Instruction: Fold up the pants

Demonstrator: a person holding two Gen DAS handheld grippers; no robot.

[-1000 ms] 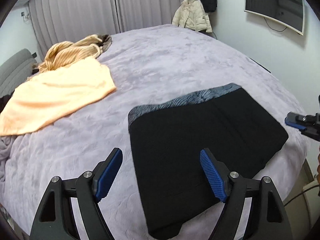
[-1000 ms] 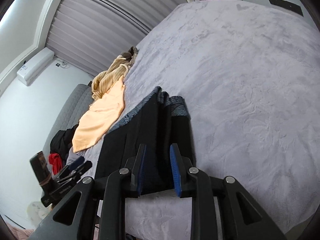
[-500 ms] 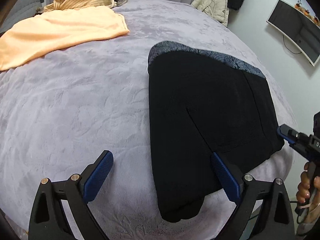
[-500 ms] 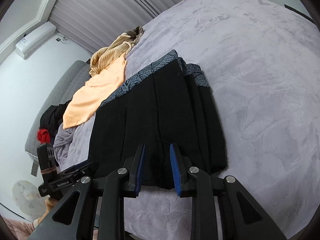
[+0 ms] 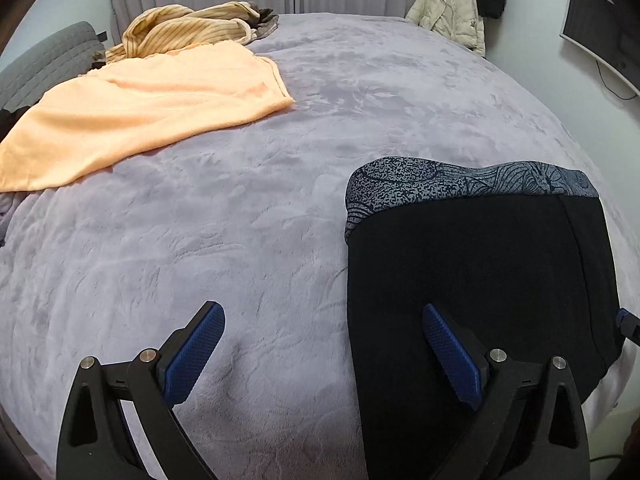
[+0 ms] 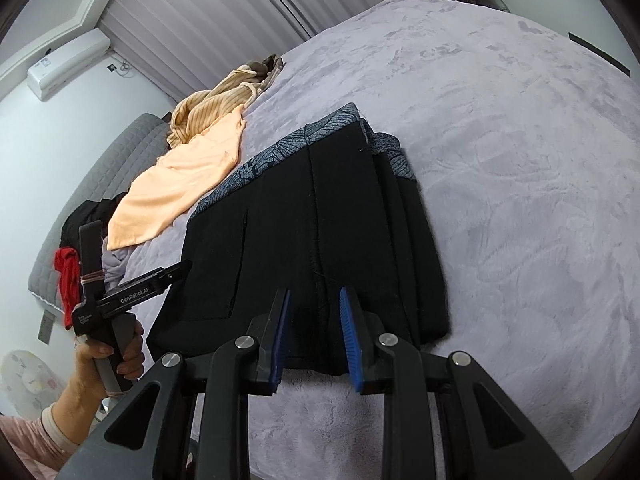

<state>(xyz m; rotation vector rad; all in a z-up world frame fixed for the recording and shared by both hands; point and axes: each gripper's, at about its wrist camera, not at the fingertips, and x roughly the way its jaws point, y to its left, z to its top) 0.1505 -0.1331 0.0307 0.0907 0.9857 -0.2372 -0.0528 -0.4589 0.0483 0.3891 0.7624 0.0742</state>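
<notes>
Left wrist view: the left gripper (image 5: 322,338) is spread wide, grasping nothing; 1 blue pad (image 5: 196,354) sits over the bare blanket (image 5: 240,220), the other over the near-left edge of the pants (image 5: 472,276); whether either pad touches the surface cannot be told. The pants lie folded and flat on the near right part of the bed, black, with a grey patterned waistband (image 5: 460,186) at the far end. An orange towel (image 5: 136,108) lies well apart at the far left, a striped garment (image 5: 188,32) just behind it; a cream jacket (image 5: 452,20) sits beyond the bed, a screen (image 5: 600,44) on the right wall.

Right wrist view: the right gripper (image 6: 314,330) has its 2 fingers close together with a narrow gap, set at the near hem of the pants (image 6: 312,232); dark cloth fills the gap, but whether the pads pinch it cannot be told. The left gripper (image 6: 176,272) reaches the pants' left edge; the hand (image 6: 108,356) holds its handle. Layered folds show along the pants' right side.
</notes>
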